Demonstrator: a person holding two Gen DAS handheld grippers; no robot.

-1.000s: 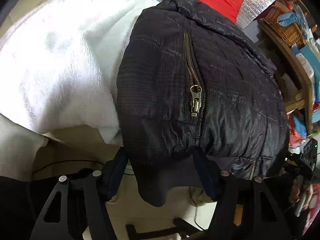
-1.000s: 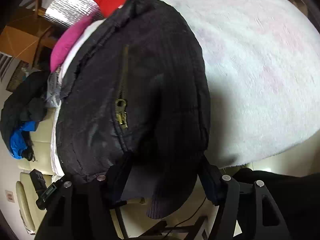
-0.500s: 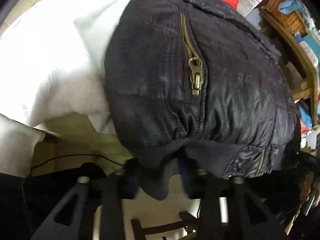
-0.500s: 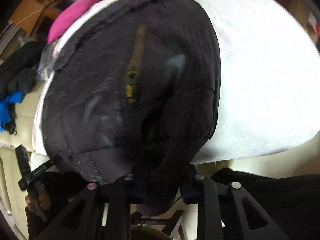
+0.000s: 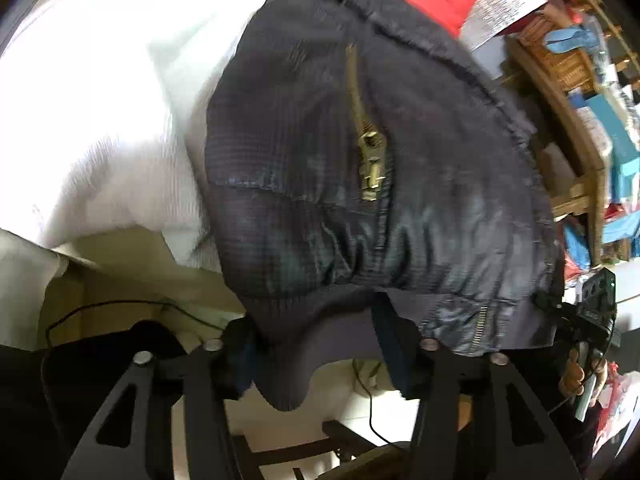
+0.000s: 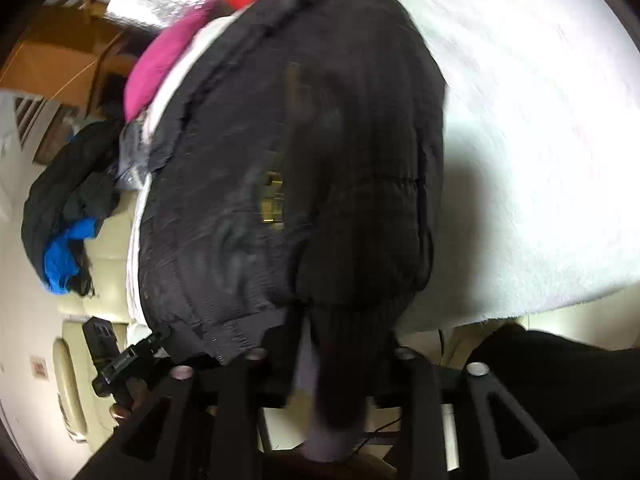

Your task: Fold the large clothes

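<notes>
While black jacket lies on white towel, left gripper and right gripper each clamp ribbed hem; no lettering legible; wicker basket contents unclear.

Dark navy quilted puffer jacket with brass pocket zipper lies folded, ribbed hem hanging over the edge.

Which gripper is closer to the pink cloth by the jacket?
Right. The pink cloth shows only in the right gripper's view, beyond the jacket it straddles. The left gripper straddles the jacket hem with no pink in view.
</notes>
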